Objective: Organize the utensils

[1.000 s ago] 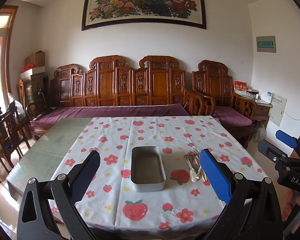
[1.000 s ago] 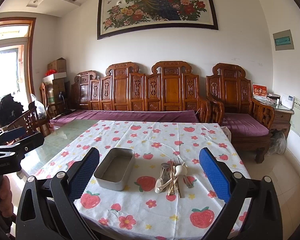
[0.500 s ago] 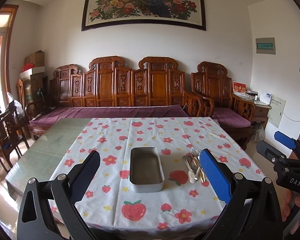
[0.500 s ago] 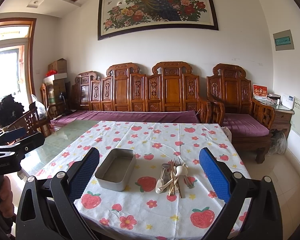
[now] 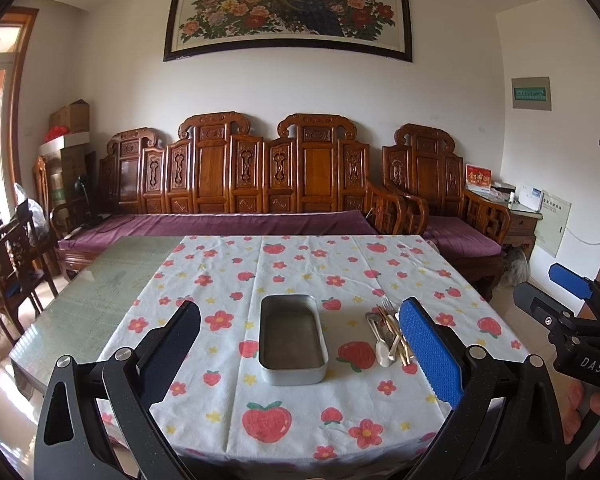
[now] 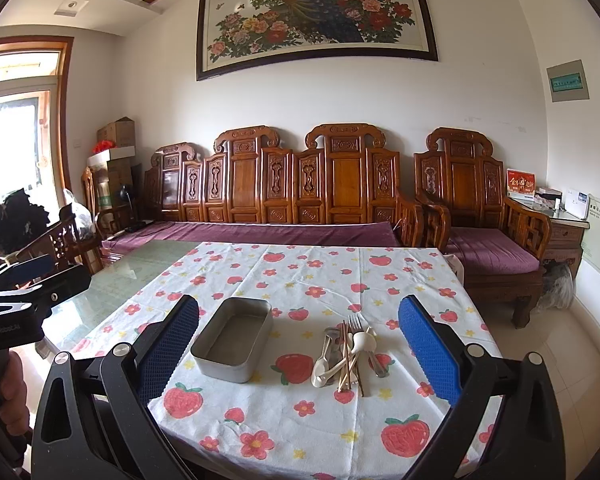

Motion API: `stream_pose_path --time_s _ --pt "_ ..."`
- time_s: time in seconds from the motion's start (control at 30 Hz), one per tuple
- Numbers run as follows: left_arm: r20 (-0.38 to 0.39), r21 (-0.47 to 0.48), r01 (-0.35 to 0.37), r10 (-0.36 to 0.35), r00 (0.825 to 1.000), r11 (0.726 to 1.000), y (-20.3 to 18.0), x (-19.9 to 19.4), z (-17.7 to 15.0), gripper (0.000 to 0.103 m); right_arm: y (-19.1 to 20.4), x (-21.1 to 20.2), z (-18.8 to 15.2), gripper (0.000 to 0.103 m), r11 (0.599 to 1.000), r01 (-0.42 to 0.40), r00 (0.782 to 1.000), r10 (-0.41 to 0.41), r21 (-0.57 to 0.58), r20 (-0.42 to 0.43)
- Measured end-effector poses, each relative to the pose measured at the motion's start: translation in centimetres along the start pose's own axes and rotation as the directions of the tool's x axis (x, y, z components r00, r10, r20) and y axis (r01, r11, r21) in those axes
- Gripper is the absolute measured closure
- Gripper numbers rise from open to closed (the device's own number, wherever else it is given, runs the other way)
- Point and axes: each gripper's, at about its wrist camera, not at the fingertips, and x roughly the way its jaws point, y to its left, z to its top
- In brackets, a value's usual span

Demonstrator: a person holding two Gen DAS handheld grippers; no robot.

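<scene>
An empty metal tray (image 5: 293, 340) (image 6: 233, 338) sits on the strawberry-print tablecloth (image 5: 300, 272) (image 6: 324, 272). To its right lies a pile of utensils (image 5: 389, 336) (image 6: 350, 354): forks, white spoons, metal spoons and chopsticks. My left gripper (image 5: 300, 356) hovers open near the table's front edge, tray between its fingers in view. My right gripper (image 6: 298, 354) is open too, above the front edge, facing the pile and tray. Each gripper shows at the edge of the other's view, the right gripper (image 5: 572, 304) and the left gripper (image 6: 28, 280).
A bare glass tabletop (image 5: 88, 300) extends left of the cloth. A carved wooden sofa (image 5: 260, 184) with purple cushions stands behind the table, an armchair (image 5: 452, 208) to the right, wooden chairs (image 5: 12, 264) at left. A hand (image 5: 592, 408) holds the right gripper's handle.
Both views have shifted only slightly; the table sits a touch lower and closer. Both grippers stay open and the tray and utensils have not moved.
</scene>
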Motion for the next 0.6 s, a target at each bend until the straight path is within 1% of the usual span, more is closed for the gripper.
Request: stream_pose_path --time_s 0.6 --pt "-0.002 -0.001 0.002 -0.002 1.0 1.0 -0.1 0.14 0.02 0.006 0.03 -0.04 -0.03 0.003 1.0 -0.002 1.0 0.002 0.0 0.003"
